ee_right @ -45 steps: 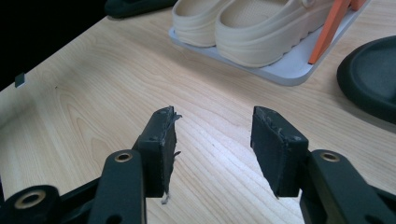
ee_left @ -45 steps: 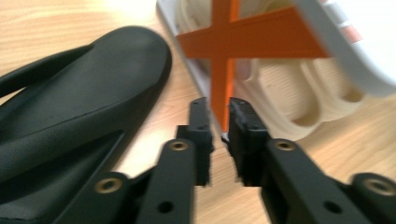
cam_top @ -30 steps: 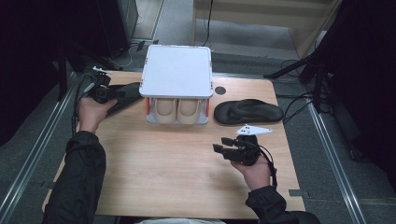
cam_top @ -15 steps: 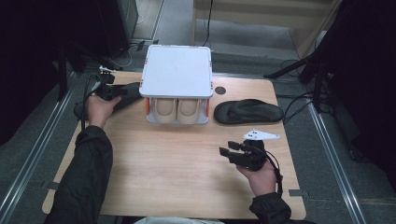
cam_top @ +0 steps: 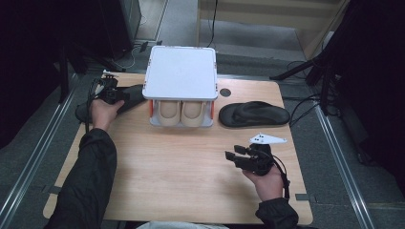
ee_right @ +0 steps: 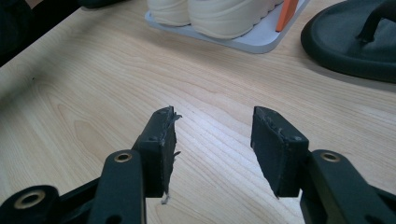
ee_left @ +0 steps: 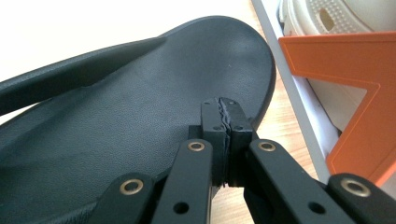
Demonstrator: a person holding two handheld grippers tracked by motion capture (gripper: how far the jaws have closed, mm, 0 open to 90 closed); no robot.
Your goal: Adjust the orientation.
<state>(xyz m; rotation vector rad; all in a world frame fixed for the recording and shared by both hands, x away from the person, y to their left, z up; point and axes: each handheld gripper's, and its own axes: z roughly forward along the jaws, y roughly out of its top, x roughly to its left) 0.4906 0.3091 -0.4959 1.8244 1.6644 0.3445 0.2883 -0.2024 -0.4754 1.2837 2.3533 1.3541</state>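
A black flip-flop (cam_top: pixel 136 94) lies at the table's left, beside a white rack (cam_top: pixel 180 71). My left gripper (cam_top: pixel 123 95) is over it. In the left gripper view its pads (ee_left: pixel 223 105) are pressed together above the flip-flop's footbed (ee_left: pixel 130 107), with nothing visible between them. A second black flip-flop (cam_top: pixel 253 113) lies to the right of the rack. My right gripper (cam_top: pixel 231 155) hovers open over bare wood near the front right, its jaws (ee_right: pixel 212 119) empty and pointing toward the rack.
Under the rack's white top sits a pair of cream shoes (cam_top: pixel 181 112) between orange brackets (ee_left: pixel 345 93). A round hole (cam_top: pixel 225 91) is in the wooden table (cam_top: pixel 181 181) behind the right flip-flop. Cables run off the table's edges.
My left hand has moved right along the left flip-flop toward the rack and slightly lower. The right hand has hardly shifted.
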